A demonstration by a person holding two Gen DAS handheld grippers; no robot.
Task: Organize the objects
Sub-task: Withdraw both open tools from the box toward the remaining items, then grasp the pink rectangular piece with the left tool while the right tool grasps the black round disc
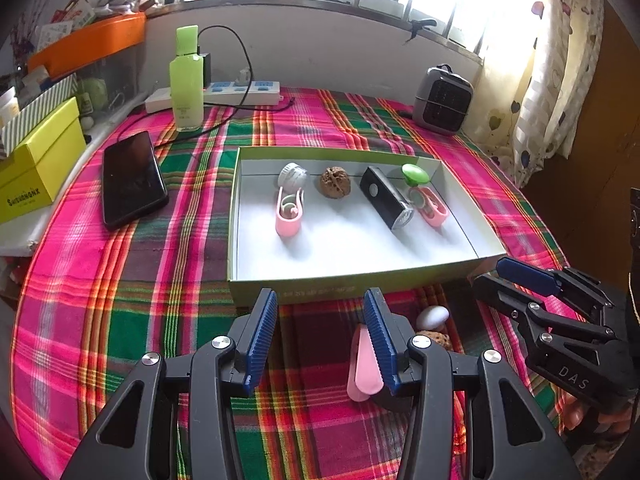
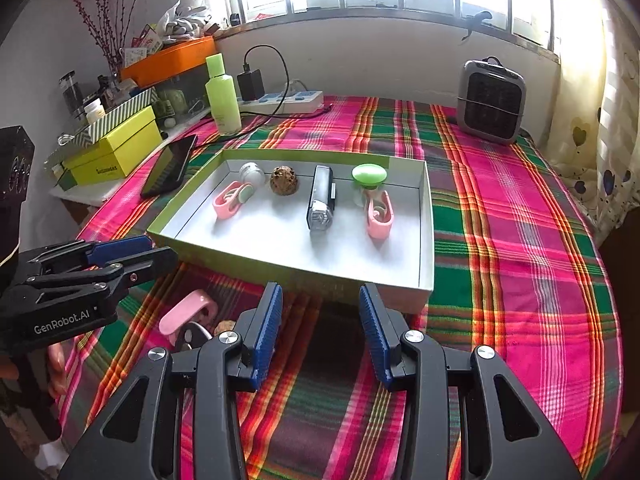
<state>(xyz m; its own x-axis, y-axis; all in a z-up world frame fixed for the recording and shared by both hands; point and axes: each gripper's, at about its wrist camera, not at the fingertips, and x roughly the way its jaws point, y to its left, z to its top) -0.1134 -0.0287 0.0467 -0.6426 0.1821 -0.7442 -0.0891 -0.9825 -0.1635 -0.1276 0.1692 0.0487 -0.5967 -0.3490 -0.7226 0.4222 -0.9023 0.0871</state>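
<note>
**Two empty grippers in front of a tray of small objects**

Nearest, both grippers hover over a table (image 2: 520, 240) covered in pink, green and red plaid. The left gripper (image 1: 320, 336) has its blue-padded fingers spread wide, holding nothing. The right gripper (image 2: 320, 332) is likewise spread and empty.

Between them, on the cloth just before the tray, lie a pink clip (image 1: 362, 368), a white egg-shaped object (image 1: 433, 317) and a brown walnut (image 1: 436, 338), partly hidden behind the left gripper's finger.

Beyond sits a shallow green-rimmed cardboard tray (image 1: 352, 280) with a white floor. Inside, in a row from left to right: a pink clip (image 1: 289, 214) touching a small white round item (image 1: 293, 176), a walnut (image 1: 335, 182), a black rectangular device with a silver end (image 1: 386, 198), and a green-capped small jar (image 1: 416, 178) beside another pink clip (image 1: 432, 206).

Farther left lies a black phone (image 1: 134, 178); behind it stand a green bottle (image 1: 186, 80) and a power strip (image 1: 240, 92). A small grey heater (image 1: 442, 100) stands far right.
</note>
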